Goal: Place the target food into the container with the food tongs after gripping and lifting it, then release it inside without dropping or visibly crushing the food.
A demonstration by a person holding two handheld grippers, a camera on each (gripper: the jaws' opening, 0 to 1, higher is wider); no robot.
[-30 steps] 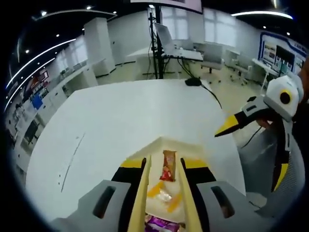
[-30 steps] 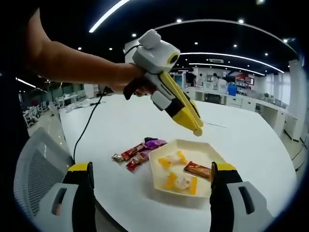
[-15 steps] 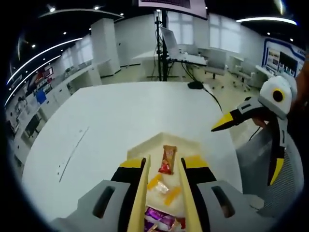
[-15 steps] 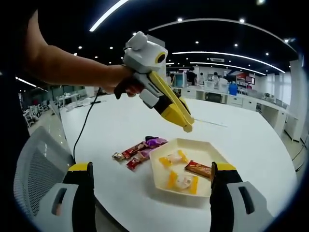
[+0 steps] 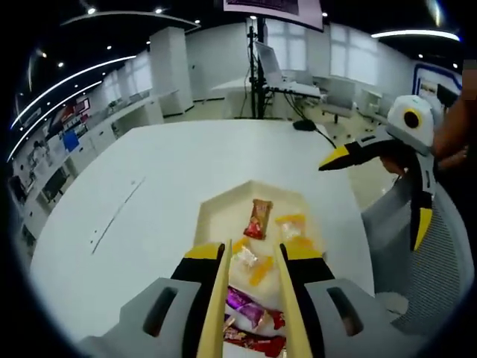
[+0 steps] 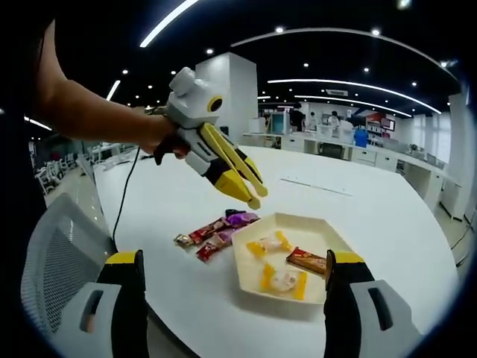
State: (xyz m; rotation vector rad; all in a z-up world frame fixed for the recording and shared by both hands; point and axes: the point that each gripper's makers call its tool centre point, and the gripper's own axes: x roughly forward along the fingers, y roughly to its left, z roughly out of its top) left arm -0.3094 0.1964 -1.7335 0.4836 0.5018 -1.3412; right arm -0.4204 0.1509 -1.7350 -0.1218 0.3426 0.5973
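Now I'd lower my empty, slightly parted left gripper [image 6: 253, 195] squarely over the purple-wrapped candy [image 6: 240, 219] left of the cream hexagonal tray [image 6: 253, 280], squeezing gently, right gripper [image 6: 232, 313] wide apart.

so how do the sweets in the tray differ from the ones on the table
The tray sweets are mostly yellow-wrapped, plus one red-brown bar; the table sweets are red and purple. The tray sweets lie spread apart inside the cream tray; the table sweets bunch together just beside it on the table. All are wrapped.
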